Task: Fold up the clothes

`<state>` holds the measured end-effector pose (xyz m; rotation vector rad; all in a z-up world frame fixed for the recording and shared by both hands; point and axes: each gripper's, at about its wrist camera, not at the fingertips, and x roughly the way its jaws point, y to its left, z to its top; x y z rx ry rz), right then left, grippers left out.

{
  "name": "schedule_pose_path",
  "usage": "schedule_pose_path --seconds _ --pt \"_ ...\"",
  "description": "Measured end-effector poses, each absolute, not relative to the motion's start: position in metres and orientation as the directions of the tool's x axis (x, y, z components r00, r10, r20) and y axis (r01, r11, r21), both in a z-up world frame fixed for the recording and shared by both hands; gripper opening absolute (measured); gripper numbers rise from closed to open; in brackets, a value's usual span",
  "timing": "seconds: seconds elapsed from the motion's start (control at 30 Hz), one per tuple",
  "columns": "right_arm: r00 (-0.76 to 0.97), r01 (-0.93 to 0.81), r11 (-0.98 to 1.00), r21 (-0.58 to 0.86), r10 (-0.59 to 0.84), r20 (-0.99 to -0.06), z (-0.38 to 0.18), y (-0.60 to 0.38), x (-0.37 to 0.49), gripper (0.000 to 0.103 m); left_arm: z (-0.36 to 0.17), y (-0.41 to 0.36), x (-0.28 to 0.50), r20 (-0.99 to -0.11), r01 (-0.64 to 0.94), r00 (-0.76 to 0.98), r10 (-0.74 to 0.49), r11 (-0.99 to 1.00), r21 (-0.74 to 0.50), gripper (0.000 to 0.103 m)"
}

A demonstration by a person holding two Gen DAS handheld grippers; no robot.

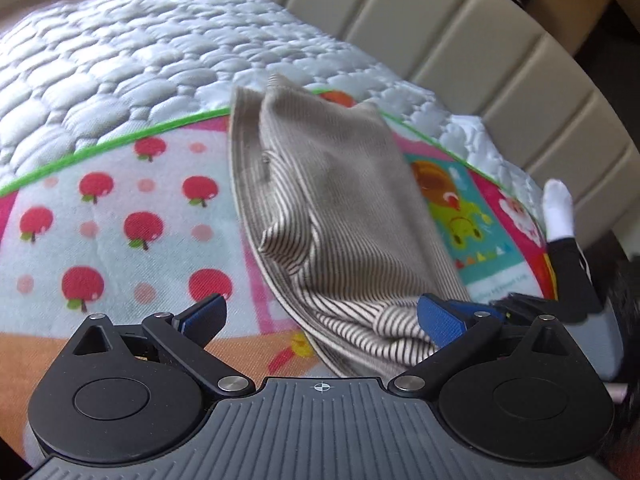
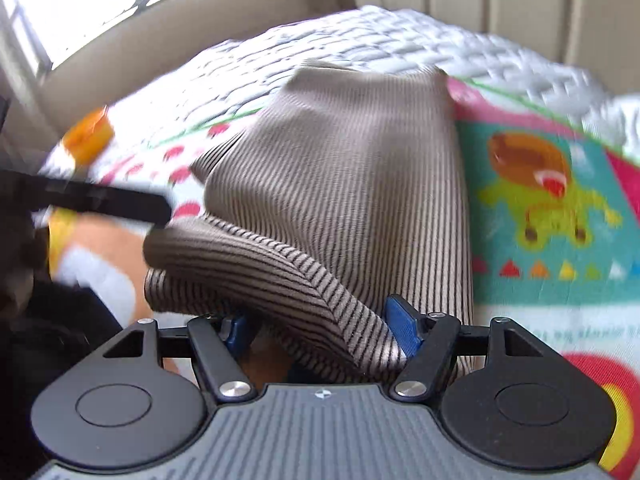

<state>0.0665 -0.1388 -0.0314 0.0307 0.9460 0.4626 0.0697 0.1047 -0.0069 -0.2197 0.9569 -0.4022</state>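
A beige garment with dark thin stripes (image 1: 340, 184) lies bunched on a bright children's blanket (image 1: 120, 220). My left gripper (image 1: 324, 318) hovers at its near edge with the jaws wide apart. The cloth brushes the right pad (image 1: 440, 320), and the left pad stands over bare blanket. In the right wrist view the same garment (image 2: 340, 140) fills the middle, blurred. A rolled fold of it runs between the blue pads of my right gripper (image 2: 320, 330). The pads flank the fold with room left, and the cloth half hides the left pad.
The blanket (image 2: 540, 200) covers a white quilted mattress (image 1: 140, 60) with a beige padded headboard (image 1: 460, 32) behind. A person's leg in a white sock (image 1: 558, 208) is at the right. An orange object (image 2: 88, 132) and a dark blurred bar (image 2: 104, 200) lie left of the garment.
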Motion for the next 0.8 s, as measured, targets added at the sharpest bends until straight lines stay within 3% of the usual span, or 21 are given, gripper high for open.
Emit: schedule_pose_path --seconds 0.17,0.3,0.43,0.5,0.57,0.7,0.8 --pt "0.478 -0.316 0.899 0.302 0.426 -0.768 -0.032 -0.149 0.071 0.069 -0.004 0.071 0.051 -0.773 0.410 0.545 -0.325 0.907 -0.092 0.103" --pt "0.490 -0.388 0.902 0.190 0.376 -0.786 -0.032 -0.136 0.060 0.070 -0.020 0.047 0.046 -0.819 0.461 0.522 -0.237 0.887 0.037 0.103" --pt "0.543 -0.476 0.879 0.016 0.308 -0.781 -0.021 -0.120 0.041 0.072 -0.025 0.048 0.048 -0.828 0.464 0.512 -0.230 0.885 0.040 0.103" --pt "0.550 -0.468 0.884 0.018 0.307 -0.777 -0.017 -0.126 0.042 0.072 -0.026 0.048 0.049 -0.829 0.468 0.507 -0.235 0.883 0.036 0.103" --pt "0.556 -0.437 0.899 0.007 0.277 -0.783 -0.019 -0.130 0.046 0.072 -0.019 0.053 0.047 -0.810 0.491 0.494 -0.316 0.870 -0.040 0.103" --pt "0.496 -0.243 0.919 0.311 0.393 -0.774 -0.026 -0.164 0.070 0.072 -0.019 0.049 0.043 -0.808 0.534 0.463 -0.364 0.842 -0.073 0.103" --pt "0.486 -0.209 0.903 0.375 0.428 -0.762 -0.028 -0.174 0.076 0.072 -0.026 0.039 0.042 -0.828 0.547 0.462 -0.318 0.837 -0.016 0.103"
